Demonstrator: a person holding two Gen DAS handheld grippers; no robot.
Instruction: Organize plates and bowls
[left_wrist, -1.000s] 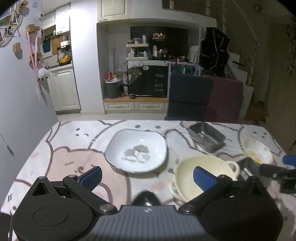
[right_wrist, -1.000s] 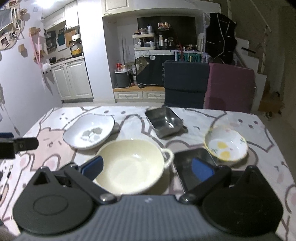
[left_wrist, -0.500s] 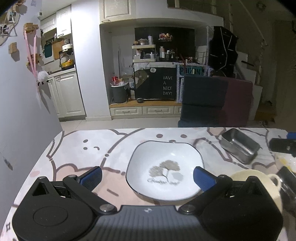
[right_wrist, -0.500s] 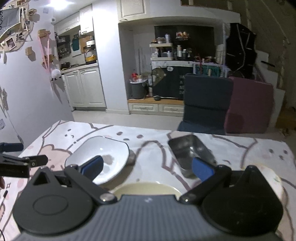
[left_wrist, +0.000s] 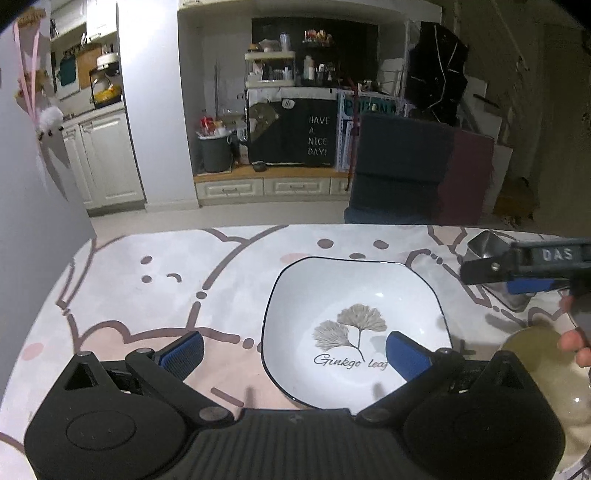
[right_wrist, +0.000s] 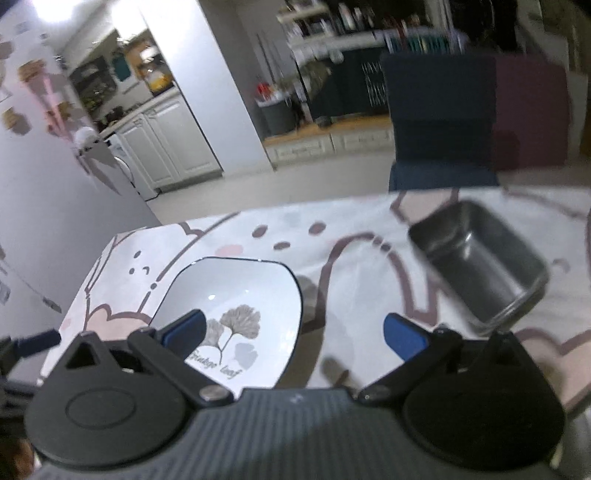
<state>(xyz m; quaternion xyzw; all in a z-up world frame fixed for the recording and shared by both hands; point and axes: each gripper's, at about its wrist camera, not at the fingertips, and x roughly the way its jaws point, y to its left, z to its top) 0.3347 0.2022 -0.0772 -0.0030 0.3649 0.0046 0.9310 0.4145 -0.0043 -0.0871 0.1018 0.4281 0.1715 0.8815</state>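
A white square plate (left_wrist: 354, 317) with a dark rim and a ginkgo leaf print lies on the patterned tablecloth. My left gripper (left_wrist: 293, 350) is open just in front of it, its right finger over the plate's near part and its left finger over bare cloth. The same plate (right_wrist: 240, 306) shows in the blurred right wrist view, where my right gripper (right_wrist: 293, 332) is open, its left finger above the plate. A cream bowl (left_wrist: 546, 373) sits at the right edge of the left wrist view. The right gripper (left_wrist: 524, 266) enters that view from the right.
A steel rectangular tin (right_wrist: 480, 266) stands on the cloth to the plate's right. A person's fingers (left_wrist: 572, 343) show above the cream bowl. Dark blue and maroon chair backs (left_wrist: 417, 170) stand past the table's far edge. A grey wall (left_wrist: 33, 192) borders the table's left side.
Both grippers have moved left and closer to the ginkgo plate. The right gripper now reaches into the left wrist view near the tin, and its own view has blurred and tilted.
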